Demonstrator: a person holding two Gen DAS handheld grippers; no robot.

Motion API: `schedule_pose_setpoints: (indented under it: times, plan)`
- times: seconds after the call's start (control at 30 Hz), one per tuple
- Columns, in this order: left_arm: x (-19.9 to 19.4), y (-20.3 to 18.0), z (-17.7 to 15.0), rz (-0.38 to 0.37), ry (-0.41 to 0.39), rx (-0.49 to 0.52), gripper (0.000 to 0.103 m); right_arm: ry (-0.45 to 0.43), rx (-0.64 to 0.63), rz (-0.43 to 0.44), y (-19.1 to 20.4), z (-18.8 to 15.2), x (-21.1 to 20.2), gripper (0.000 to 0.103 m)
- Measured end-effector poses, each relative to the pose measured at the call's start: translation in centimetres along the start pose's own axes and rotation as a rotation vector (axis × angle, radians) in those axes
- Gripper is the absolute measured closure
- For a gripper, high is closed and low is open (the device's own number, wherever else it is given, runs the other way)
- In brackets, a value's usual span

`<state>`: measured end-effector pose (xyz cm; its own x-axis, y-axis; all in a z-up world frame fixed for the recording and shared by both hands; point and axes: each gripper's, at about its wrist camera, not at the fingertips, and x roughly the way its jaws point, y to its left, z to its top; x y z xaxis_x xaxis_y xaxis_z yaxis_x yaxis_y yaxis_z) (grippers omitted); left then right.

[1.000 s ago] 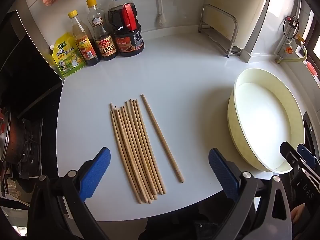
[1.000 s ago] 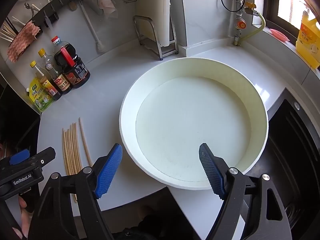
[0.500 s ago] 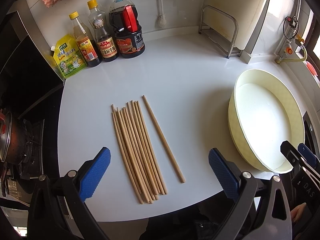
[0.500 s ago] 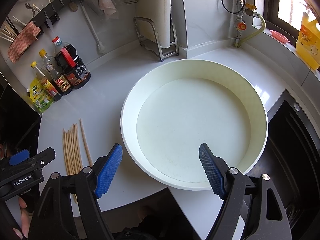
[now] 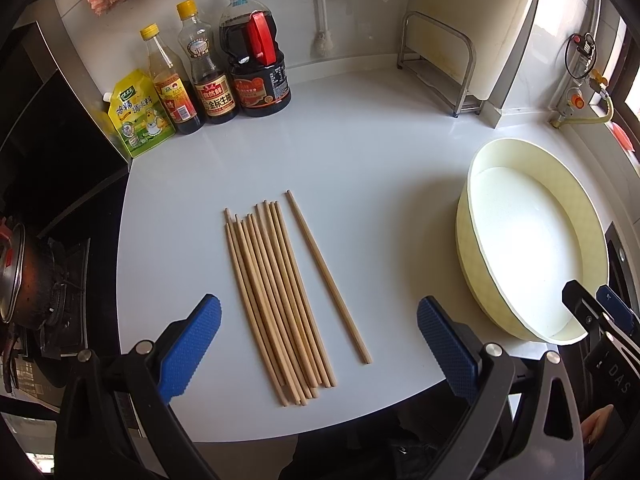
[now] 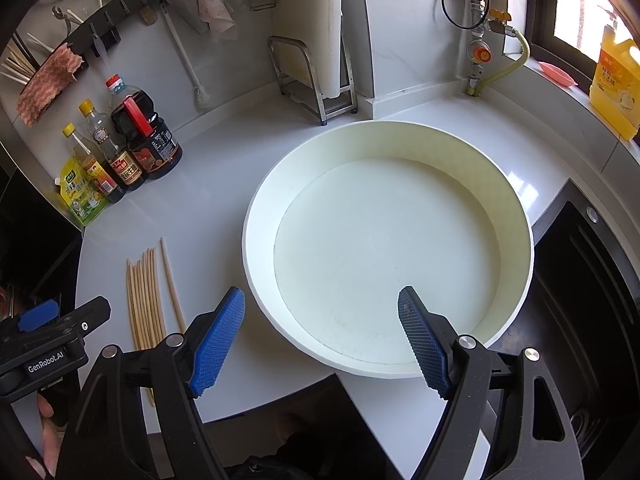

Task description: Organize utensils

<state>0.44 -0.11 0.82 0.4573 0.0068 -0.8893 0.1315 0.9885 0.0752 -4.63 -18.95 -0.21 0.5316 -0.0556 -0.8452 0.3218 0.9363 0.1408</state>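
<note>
Nothing is organized yet; the chopsticks (image 5: 280, 300) lie loose near the counter's (image 5: 360, 160) front edge; the basin (image 6: 516, 216) is empty; left gripper (image 5: 318, 340) and right gripper (image 6: 320, 336) both gape wide, holding nothing.

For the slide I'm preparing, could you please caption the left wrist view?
Open left gripper poised over wooden chopsticks on white counter, round cream basin alongside.

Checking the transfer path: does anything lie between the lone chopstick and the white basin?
Nothing: bare white counter separates the lone chopstick from the white basin, clearest in the left wrist view.
</note>
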Motion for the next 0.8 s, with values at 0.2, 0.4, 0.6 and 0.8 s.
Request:
schedule_pose_setpoints:
  times: [0.2, 0.4, 0.6, 0.8]
  plan:
    - [0.02, -0.04, -0.06, 0.001, 0.000, 0.000, 0.006, 0.001, 0.000, 0.000, -0.06, -0.04, 0.00, 0.027]
    - [0.03, -0.05, -0.09, 0.001, -0.001, 0.000, 0.006, -0.002, -0.003, 0.000, -0.03, -0.08, -0.10, 0.027]
    - [-0.27, 0.09, -0.13, 0.001, -0.003, -0.002, 0.006, -0.001, -0.003, -0.002, 0.02, -0.13, -0.14, 0.027]
    - [-0.28, 0.10, -0.14, 0.001, -0.003, -0.001, 0.006, -0.002, -0.004, -0.003, -0.01, -0.12, -0.23, 0.027]
